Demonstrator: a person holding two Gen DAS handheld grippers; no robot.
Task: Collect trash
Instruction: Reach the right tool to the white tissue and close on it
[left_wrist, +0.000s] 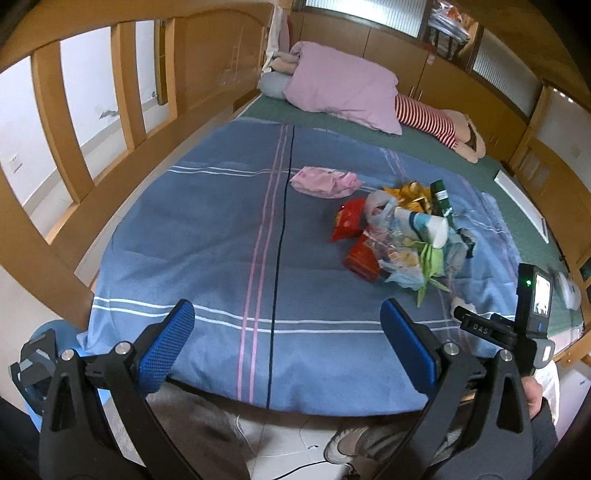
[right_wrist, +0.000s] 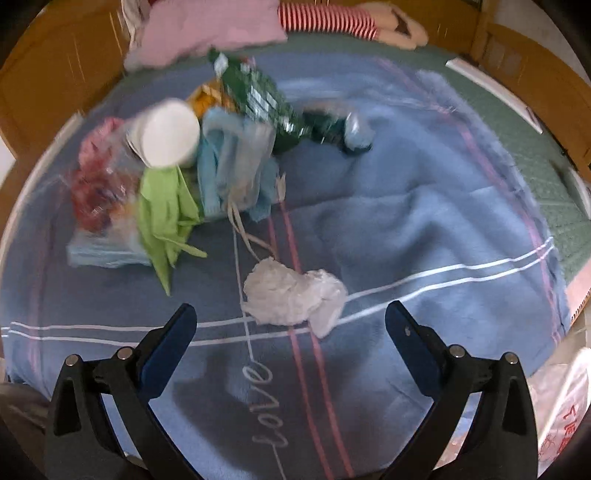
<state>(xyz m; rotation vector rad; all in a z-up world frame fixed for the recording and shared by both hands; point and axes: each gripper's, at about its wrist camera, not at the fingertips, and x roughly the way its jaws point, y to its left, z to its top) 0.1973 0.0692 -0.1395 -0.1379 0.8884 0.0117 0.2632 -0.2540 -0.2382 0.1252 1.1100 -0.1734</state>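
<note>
- Grippers: two. My left gripper (left_wrist: 288, 332) has its jaws spread wide, nothing between them, over the near edge of the blue blanket (left_wrist: 207, 236). My right gripper (right_wrist: 290, 332) is likewise spread and empty, low above the same blanket.
- Trash: one heap (left_wrist: 399, 236) on the blanket, right of its dark centre line. Countable in it: one white paper cup (right_wrist: 168, 134) lying on its side, one green bottle (right_wrist: 255, 96), one green glove-like item (right_wrist: 166, 218), one pale blue bag (right_wrist: 229, 162), two red packets (left_wrist: 349, 221), and gold wrappers (left_wrist: 410, 194) too tangled to count.
- One crumpled white tissue (right_wrist: 295, 295) lies apart from the heap, just ahead of my right gripper, between its fingers in line of sight but not touched.
- One pink cloth (left_wrist: 325, 181) lies beyond the heap, separate from it.
- Left wrist view only: wooden bed rail (left_wrist: 122, 110), one pink pillow (left_wrist: 340, 92), one striped plush toy (left_wrist: 432, 122) shown whole, and the camera body of my right gripper at the right edge.
- Right wrist view only: the tissue in full, stitched lettering on the blanket, and a dark teal wrapper (right_wrist: 336, 127) right of the bottle.
- Hard to read: the right wrist view is motion-blurred, so the bottle label and the red packets are smeared. Pillow and toy are cut off at its top edge.
</note>
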